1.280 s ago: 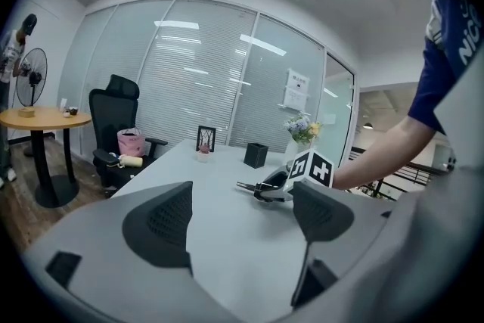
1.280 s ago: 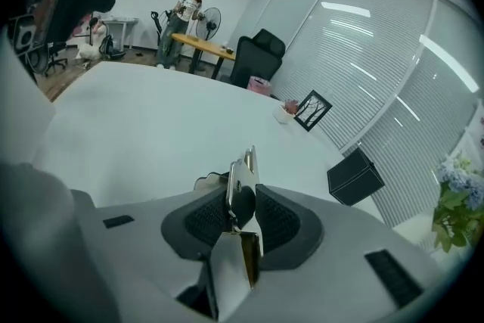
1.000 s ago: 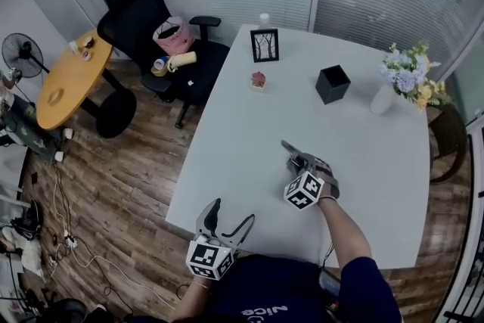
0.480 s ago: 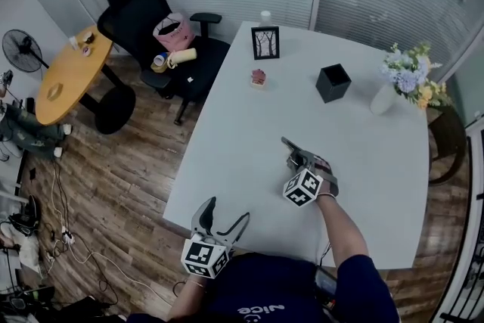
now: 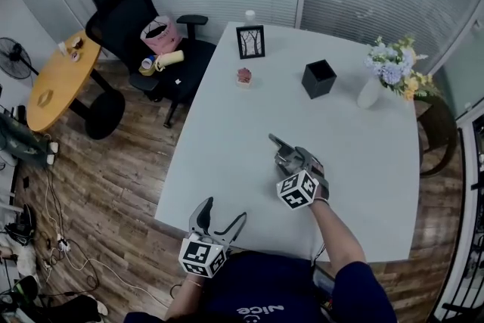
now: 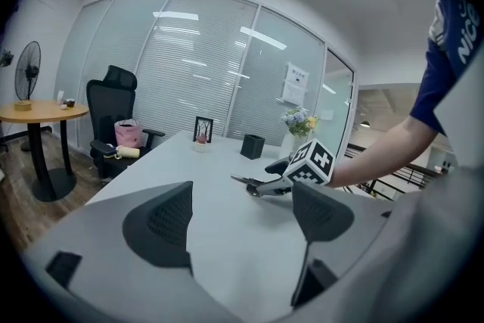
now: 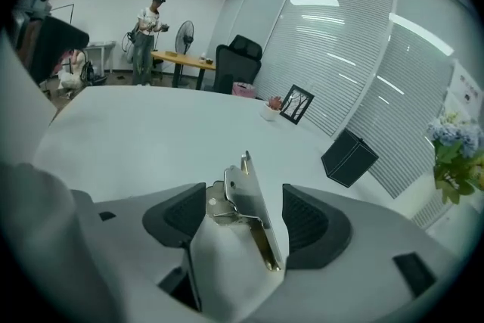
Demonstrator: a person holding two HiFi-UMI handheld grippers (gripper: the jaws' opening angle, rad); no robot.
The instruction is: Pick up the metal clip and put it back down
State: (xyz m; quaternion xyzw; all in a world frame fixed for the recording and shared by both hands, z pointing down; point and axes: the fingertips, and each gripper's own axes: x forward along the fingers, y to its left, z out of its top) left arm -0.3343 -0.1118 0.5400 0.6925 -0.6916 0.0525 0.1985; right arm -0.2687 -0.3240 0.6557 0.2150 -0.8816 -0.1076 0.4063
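Note:
The metal clip is a shiny steel plate with a sprung lever. It stands on edge between the pads of my right gripper. Those jaws have just been opening, and a gap shows beside the clip. In the head view the clip pokes out ahead of the right gripper over the middle of the white table. The left gripper view shows the clip low over the tabletop. My left gripper hangs open and empty at the table's near edge.
A black square cup, a small picture frame, a little pink ornament and a vase of flowers stand along the far side. A black office chair and a round wooden table are to the left.
The right gripper has rolled and lifted slightly with the clip still at its tips. The left gripper has stayed at the near edge. The head view has shifted a little.

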